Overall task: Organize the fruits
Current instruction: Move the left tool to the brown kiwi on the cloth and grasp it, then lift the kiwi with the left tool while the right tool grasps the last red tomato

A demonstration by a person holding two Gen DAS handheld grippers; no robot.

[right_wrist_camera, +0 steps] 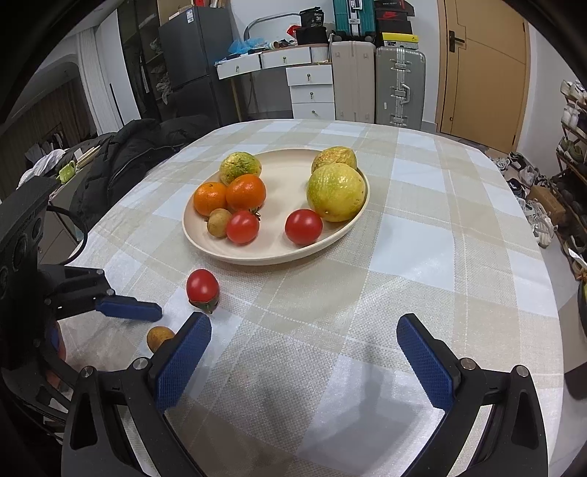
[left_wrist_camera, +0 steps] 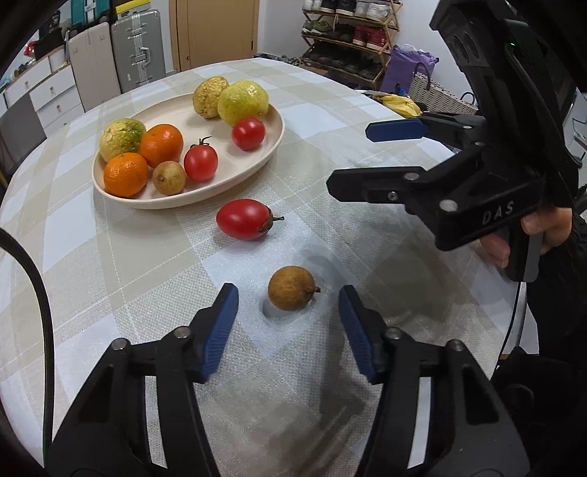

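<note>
A small brown longan (left_wrist_camera: pixel 291 288) lies on the checked tablecloth between the blue pads of my left gripper (left_wrist_camera: pixel 288 291). The pads stand apart from it on both sides, so that gripper is open. Just beyond the longan lies a loose red tomato (left_wrist_camera: pixel 244 219) with its stem. Farther back, a cream plate (left_wrist_camera: pixel 220 121) holds two oranges, two tomatoes, a longan and three yellow-green fruits. My right gripper (right_wrist_camera: pixel 303 319) hovers open and empty over the cloth, to the right of the loose tomato (right_wrist_camera: pixel 202 288). Its left finger hides part of the longan (right_wrist_camera: pixel 159 337).
A black jacket (right_wrist_camera: pixel 128 157) lies on the table's far left edge. Suitcases (right_wrist_camera: pixel 400 84) and drawers stand behind the table, and a shoe rack (left_wrist_camera: pixel 352 33) is at the back right. Bananas (left_wrist_camera: pixel 400 102) and a woven basket (left_wrist_camera: pixel 436 95) sit beyond the table's right edge.
</note>
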